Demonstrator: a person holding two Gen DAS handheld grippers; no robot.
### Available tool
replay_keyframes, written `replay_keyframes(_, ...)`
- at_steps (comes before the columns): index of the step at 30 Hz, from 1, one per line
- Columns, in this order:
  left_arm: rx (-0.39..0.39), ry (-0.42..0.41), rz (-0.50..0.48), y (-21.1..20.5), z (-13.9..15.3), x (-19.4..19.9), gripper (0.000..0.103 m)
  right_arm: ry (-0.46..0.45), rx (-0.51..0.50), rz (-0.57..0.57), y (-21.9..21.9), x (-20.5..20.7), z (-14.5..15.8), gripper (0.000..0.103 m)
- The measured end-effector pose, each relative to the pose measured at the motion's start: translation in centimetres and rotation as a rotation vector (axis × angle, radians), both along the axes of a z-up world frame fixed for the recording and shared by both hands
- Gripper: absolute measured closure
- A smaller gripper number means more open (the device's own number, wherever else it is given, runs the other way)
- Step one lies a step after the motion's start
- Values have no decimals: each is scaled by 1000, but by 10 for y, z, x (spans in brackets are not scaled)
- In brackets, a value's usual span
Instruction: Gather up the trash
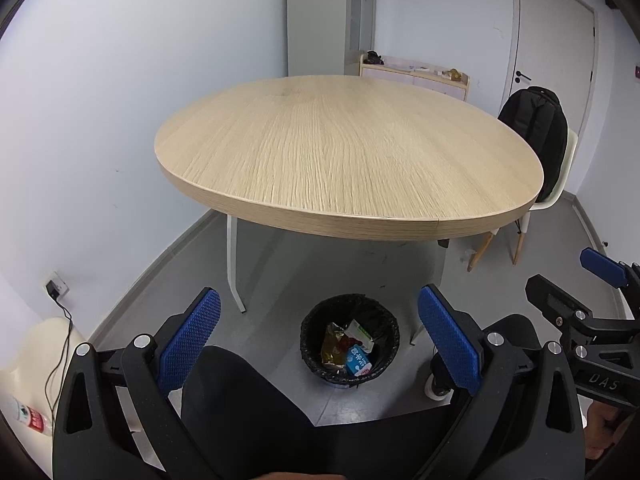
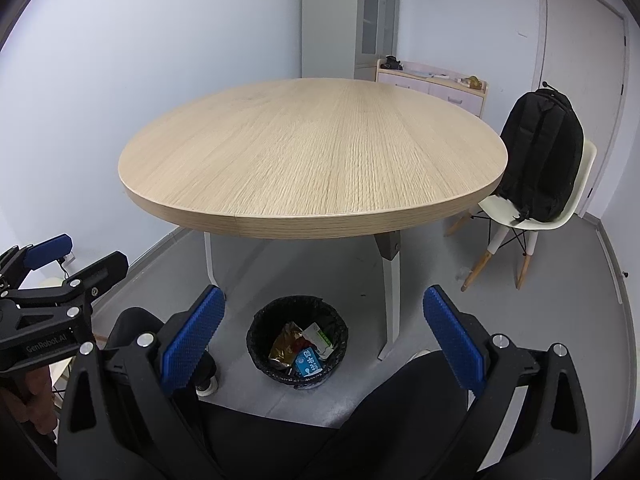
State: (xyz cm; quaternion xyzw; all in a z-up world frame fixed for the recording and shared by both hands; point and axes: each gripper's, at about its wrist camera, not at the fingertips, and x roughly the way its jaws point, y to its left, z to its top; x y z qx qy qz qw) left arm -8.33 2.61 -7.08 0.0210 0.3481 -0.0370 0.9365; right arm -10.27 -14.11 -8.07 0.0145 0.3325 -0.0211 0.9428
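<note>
A black-lined trash bin (image 1: 350, 346) (image 2: 297, 338) stands on the grey floor under the near edge of the round wooden table (image 1: 344, 152) (image 2: 312, 148). Inside it lie a gold wrapper (image 1: 333, 346) (image 2: 285, 344), a blue packet (image 1: 357, 361) (image 2: 308, 362) and a white carton (image 1: 359, 332) (image 2: 318, 336). My left gripper (image 1: 320, 340) is open and empty, held above the bin. My right gripper (image 2: 324, 340) is open and empty too, beside the left. Each gripper shows at the edge of the other's view.
A black backpack (image 2: 540, 152) sits on a white chair (image 2: 520, 220) at the right. A low pink cabinet (image 2: 432, 84) and a tall grey cabinet (image 2: 352, 16) stand at the back wall. A person's dark-clothed legs (image 2: 280, 440) fill the foreground. A bottle (image 1: 32, 416) lies on a cream seat at left.
</note>
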Motion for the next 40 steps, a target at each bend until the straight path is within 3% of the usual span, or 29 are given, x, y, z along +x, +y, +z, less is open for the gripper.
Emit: replay_keyframes(40, -18, 28, 6, 2, -5, 4, 6, 1, 11, -8, -6, -2, -1, 8)
